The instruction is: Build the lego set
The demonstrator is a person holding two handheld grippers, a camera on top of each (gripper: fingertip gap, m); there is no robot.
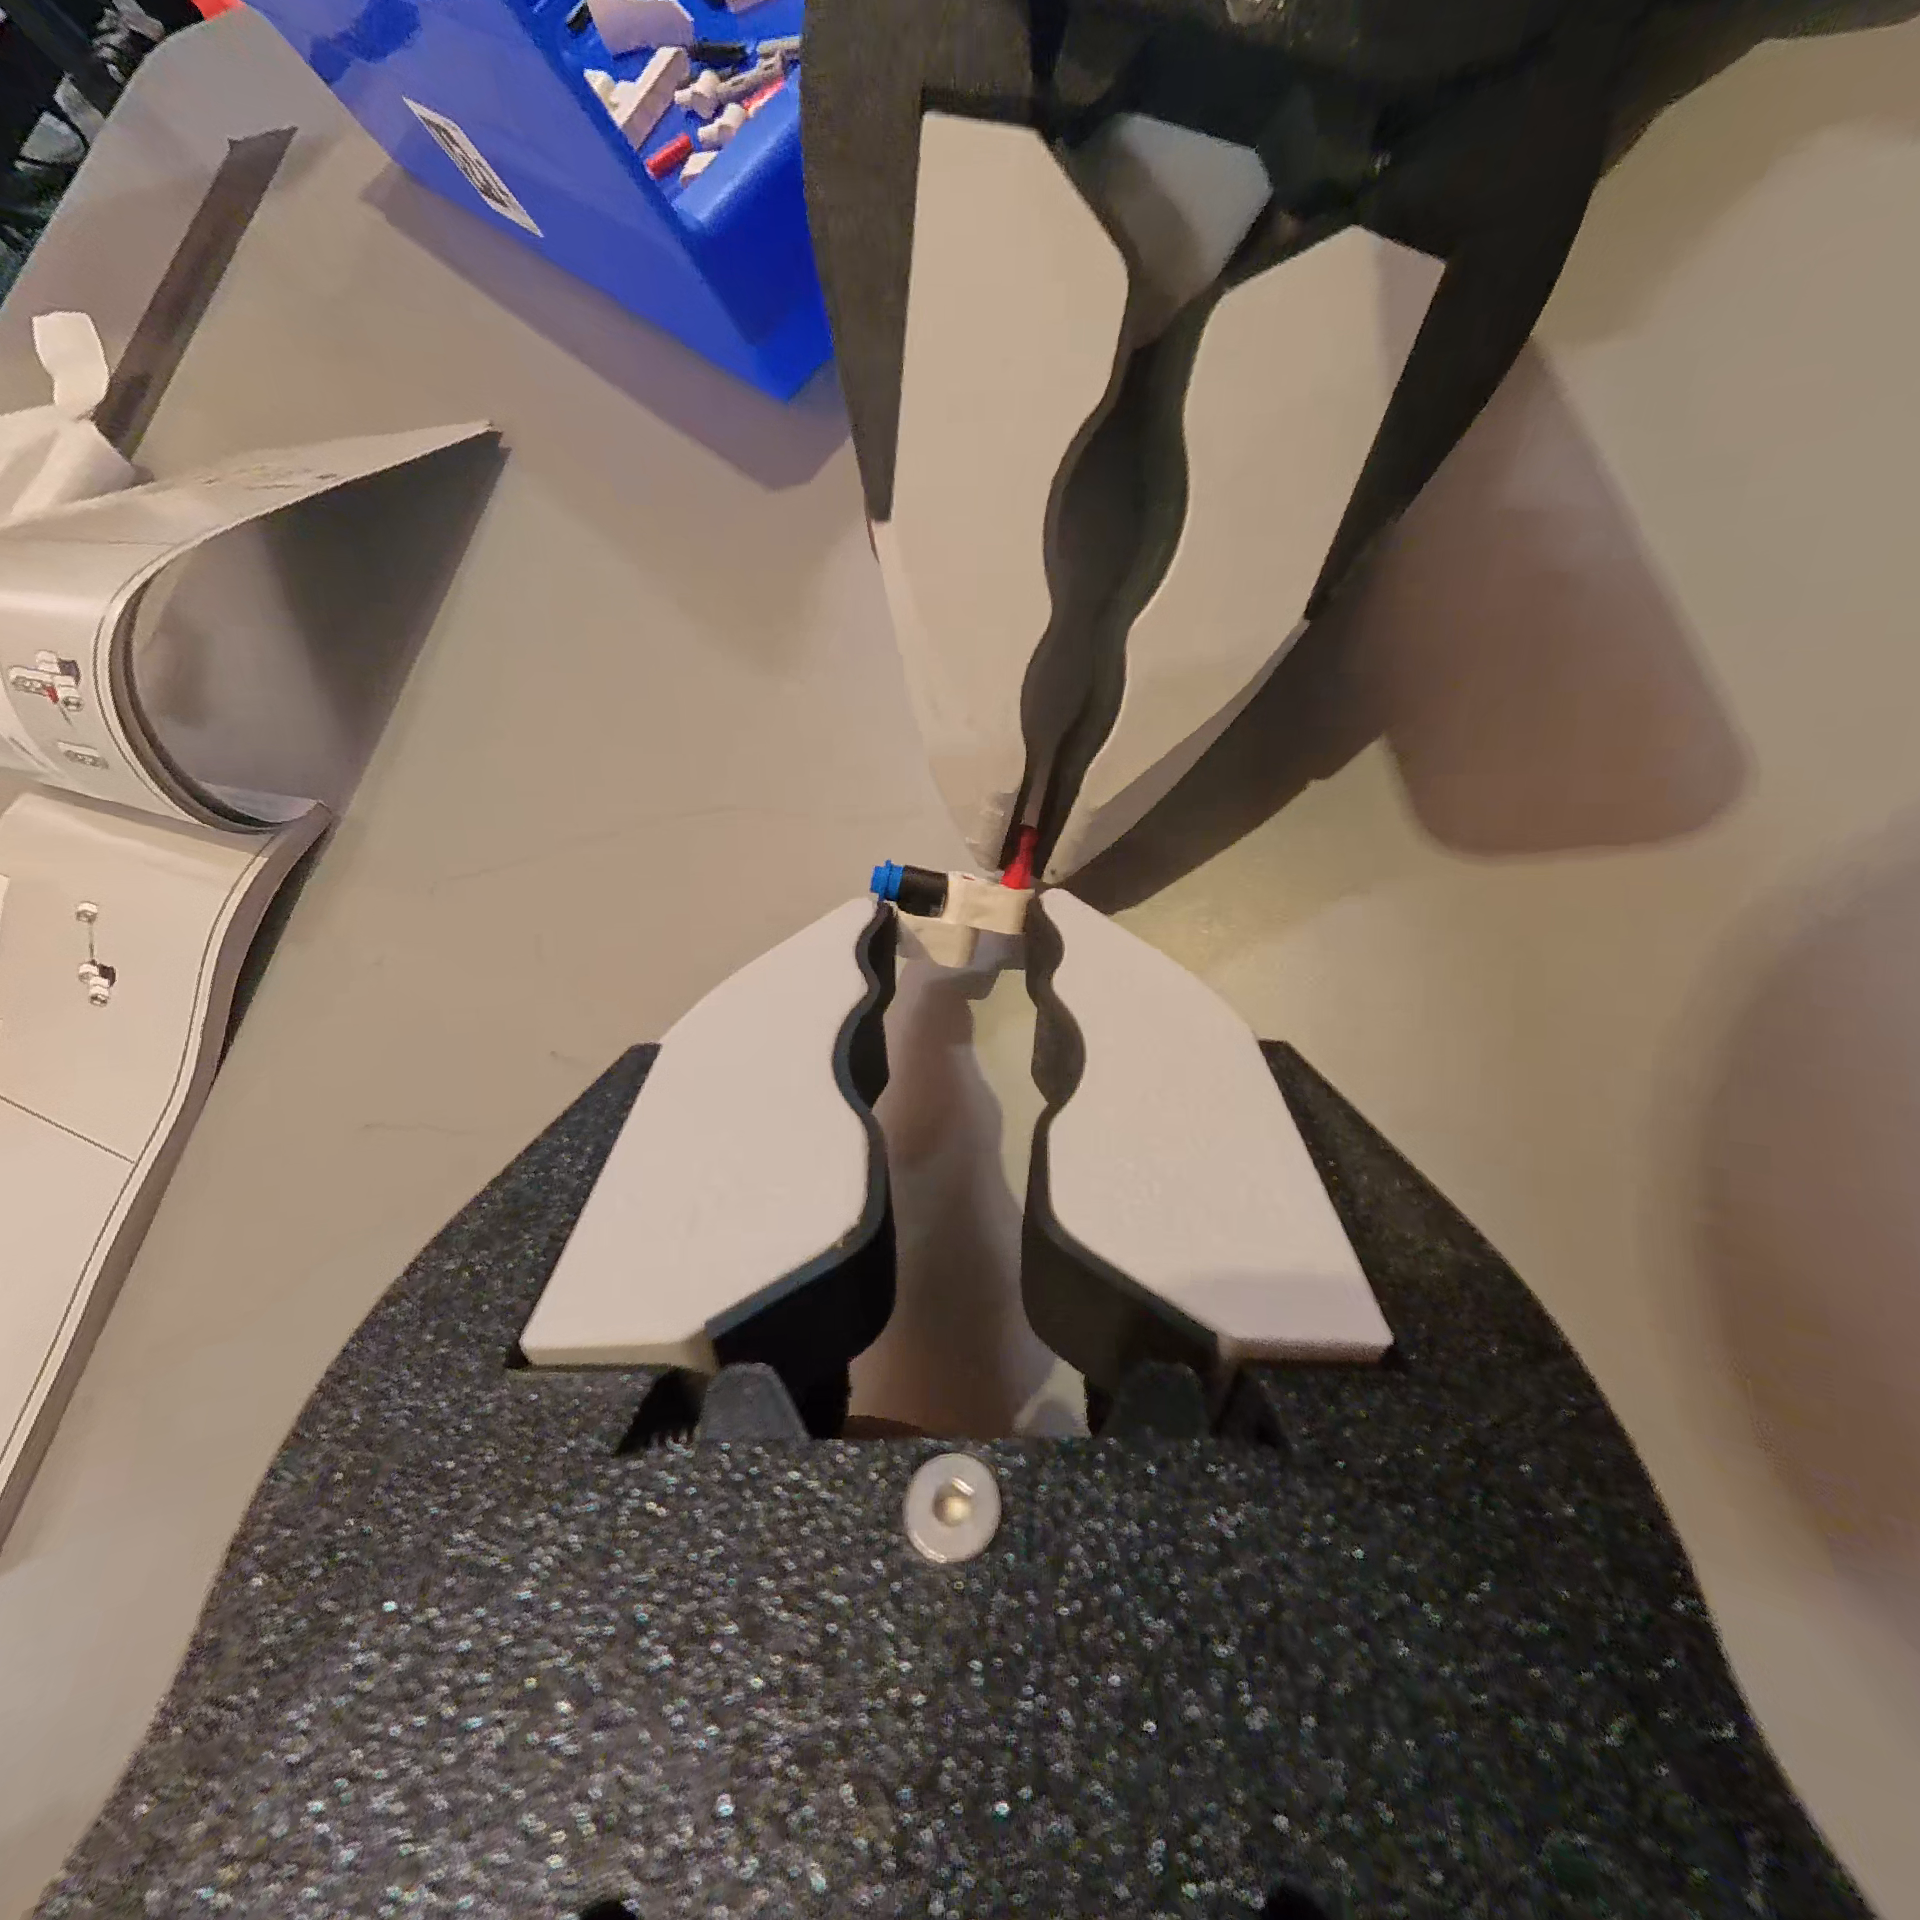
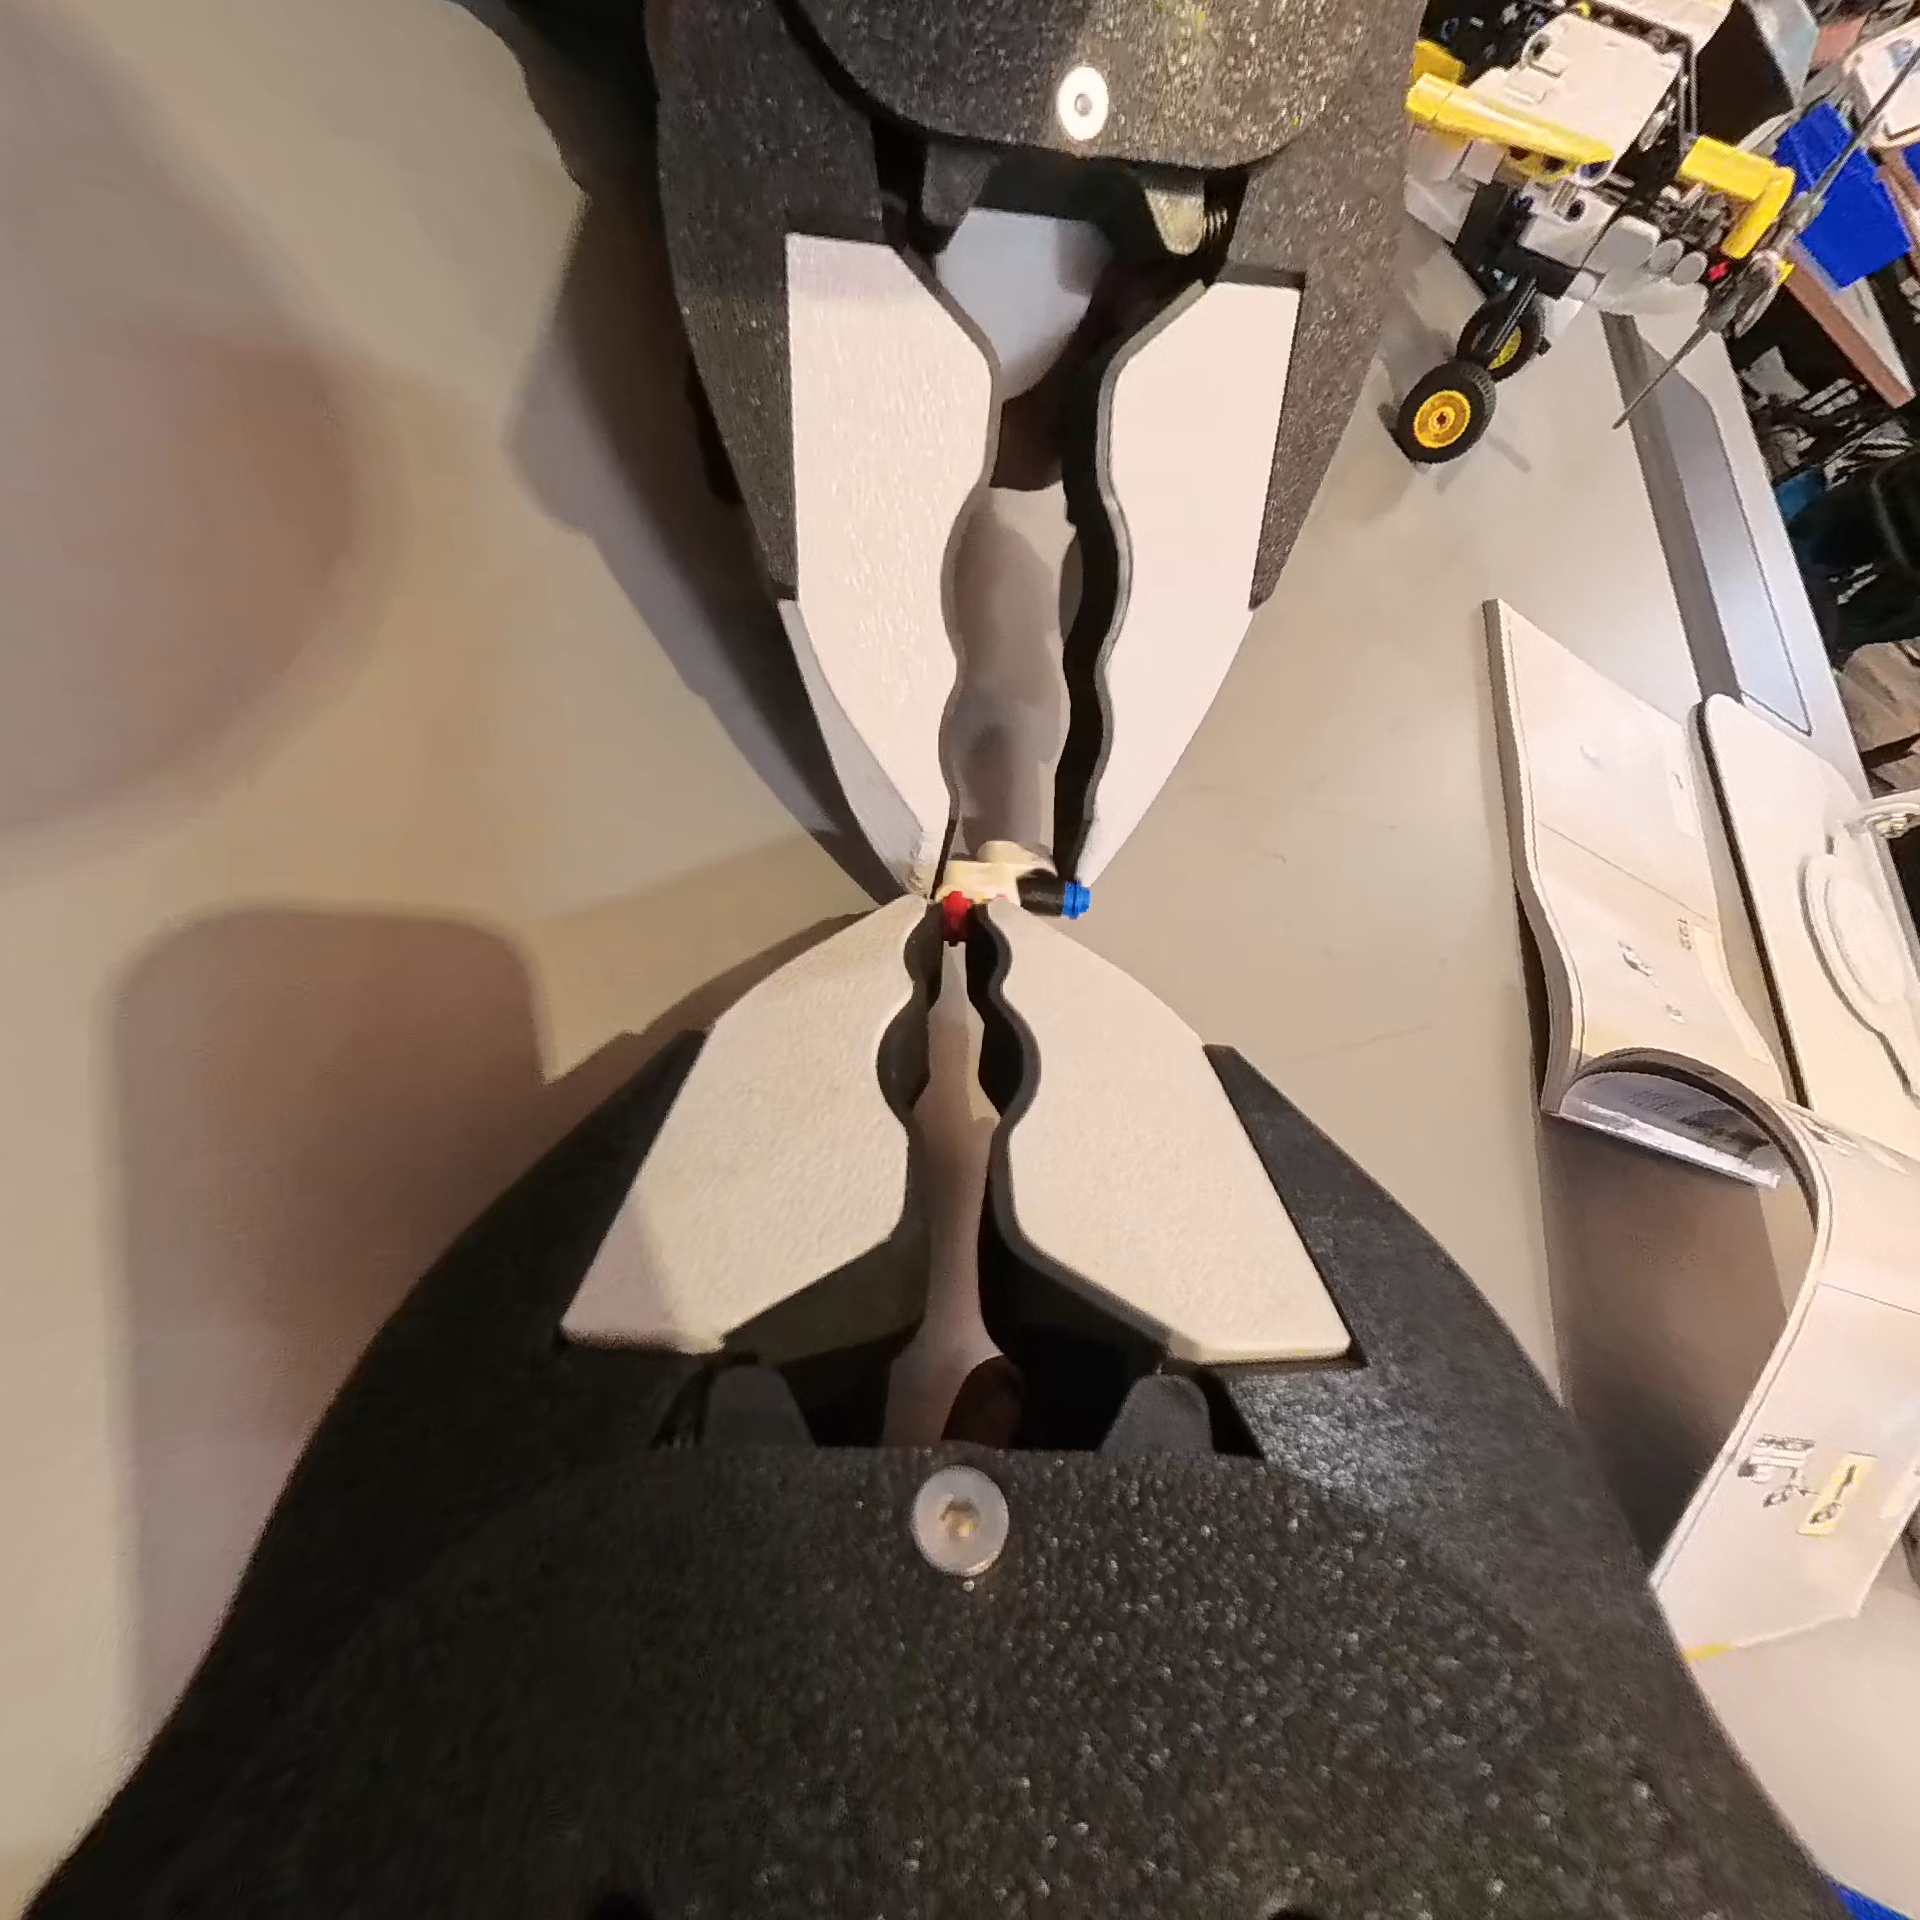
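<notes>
My left gripper (image 1: 961, 920) is partly open and clamps a small white piece (image 1: 971, 914) at its tips. A black and blue pin (image 1: 904, 888) sticks out of this piece. My right gripper (image 2: 958, 920) is nearly closed and pinches a red pin (image 2: 953, 916) that meets the white piece. Tip faces tip above the table (image 1: 623, 727). Further out I see a blue bin (image 1: 623, 156), open booklets (image 2: 1621, 883) and a yellow model (image 2: 1558, 156).

Matt, smooth beige table top (image 1: 582, 644); grainy, sparkling black plastic on the left gripper (image 1: 961, 914) and right gripper (image 2: 956, 925) bodies, with matt, finely textured pale grey finger plates (image 1: 748, 1164) and a bright metal screw (image 1: 951, 1507). Glossy hard plastic in the small white piece (image 1: 971, 920), its red pin (image 1: 1016, 857), blue-tipped black peg (image 1: 904, 891) and the blue bin (image 1: 665, 229). Smooth, slightly sheeny paper in the curled booklet (image 1: 125, 623).
</notes>
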